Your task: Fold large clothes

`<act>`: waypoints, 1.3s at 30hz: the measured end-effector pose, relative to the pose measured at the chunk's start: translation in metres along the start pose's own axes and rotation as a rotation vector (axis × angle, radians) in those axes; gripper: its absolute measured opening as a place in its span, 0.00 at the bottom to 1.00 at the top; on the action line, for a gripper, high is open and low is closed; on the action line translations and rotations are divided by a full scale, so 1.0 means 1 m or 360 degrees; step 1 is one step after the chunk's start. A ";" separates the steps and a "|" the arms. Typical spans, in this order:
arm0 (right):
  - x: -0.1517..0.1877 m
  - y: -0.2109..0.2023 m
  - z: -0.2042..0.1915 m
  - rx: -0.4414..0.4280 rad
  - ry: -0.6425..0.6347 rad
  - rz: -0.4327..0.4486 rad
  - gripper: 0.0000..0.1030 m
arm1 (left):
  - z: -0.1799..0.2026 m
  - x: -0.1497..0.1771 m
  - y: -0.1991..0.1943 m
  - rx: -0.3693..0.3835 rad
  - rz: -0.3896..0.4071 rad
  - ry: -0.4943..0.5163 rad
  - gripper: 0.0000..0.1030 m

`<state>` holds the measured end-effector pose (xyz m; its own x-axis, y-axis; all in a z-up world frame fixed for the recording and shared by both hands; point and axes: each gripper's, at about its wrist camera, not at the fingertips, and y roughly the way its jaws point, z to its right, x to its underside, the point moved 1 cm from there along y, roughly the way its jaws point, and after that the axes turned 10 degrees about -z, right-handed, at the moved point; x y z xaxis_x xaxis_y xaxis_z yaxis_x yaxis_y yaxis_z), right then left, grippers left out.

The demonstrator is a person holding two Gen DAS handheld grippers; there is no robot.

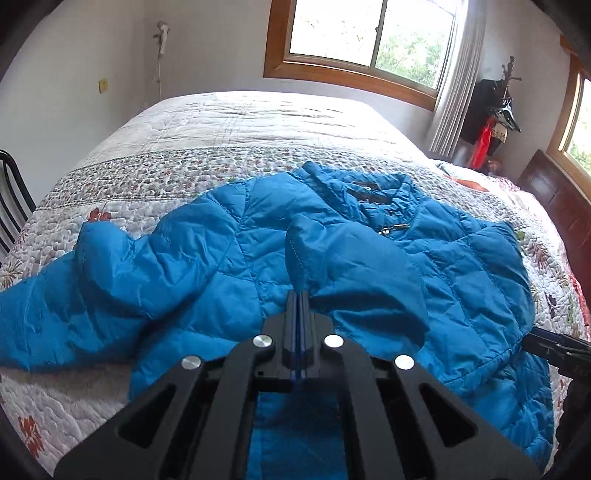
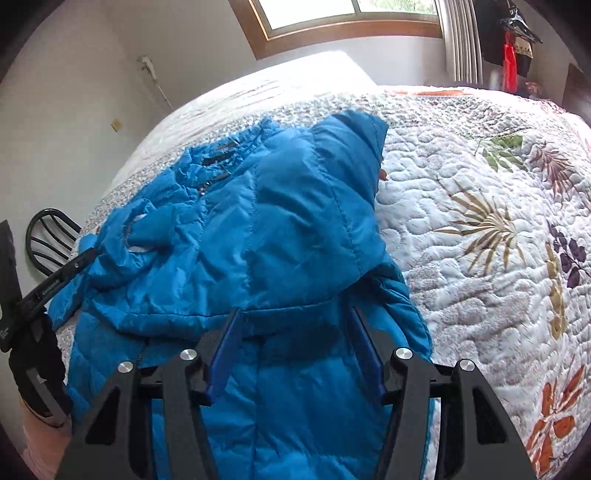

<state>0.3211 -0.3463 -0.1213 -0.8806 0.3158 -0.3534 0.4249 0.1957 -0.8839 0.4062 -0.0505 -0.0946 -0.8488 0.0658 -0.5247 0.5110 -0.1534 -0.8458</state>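
A bright blue quilted jacket [image 1: 221,258] [image 2: 288,221] lies on the bed, collar [image 1: 369,184] toward the far side. My left gripper [image 1: 298,295] is shut, and a sleeve cuff [image 1: 295,251] rises from its tips, pinched between the pads. The right wrist view shows this left gripper [image 2: 90,255] at the jacket's left edge, against bunched cuff fabric [image 2: 129,229]. My right gripper [image 2: 295,312] stands open over the jacket's right side. A puffy fold [image 2: 332,192] lies between and beyond its spread fingers [image 2: 229,332]. The right gripper [image 1: 526,338] also shows at the jacket's right edge.
A floral quilt [image 1: 184,166] [image 2: 461,184] covers the bed, with bare quilt all round the jacket. A black metal chair [image 1: 11,192] [image 2: 51,236] stands at the left. A window [image 1: 369,33], a loaded coat rack [image 1: 495,110] and a dark headboard [image 1: 554,192] are behind.
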 end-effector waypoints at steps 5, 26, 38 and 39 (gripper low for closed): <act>-0.005 0.024 -0.001 0.0024 0.0006 -0.0017 0.58 | -0.017 0.002 0.050 -0.0066 -0.0154 -0.0024 0.00; -0.042 0.013 -0.032 -0.0051 0.0057 0.0003 0.53 | 0.044 -0.018 0.052 -0.0334 -0.0158 0.0320 0.22; -0.040 0.023 -0.011 -0.0184 0.0101 -0.0011 0.43 | -0.071 -0.001 -0.004 0.0167 0.0038 -0.0255 0.12; -0.039 0.023 -0.012 -0.0180 0.0099 -0.0012 0.43 | -0.082 0.004 -0.001 0.0216 0.0002 -0.0283 0.15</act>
<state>0.3682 -0.3434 -0.1246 -0.8706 0.3704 -0.3238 0.4422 0.3008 -0.8450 0.4129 0.0305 -0.1038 -0.8650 -0.1074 -0.4901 0.4991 -0.2855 -0.8182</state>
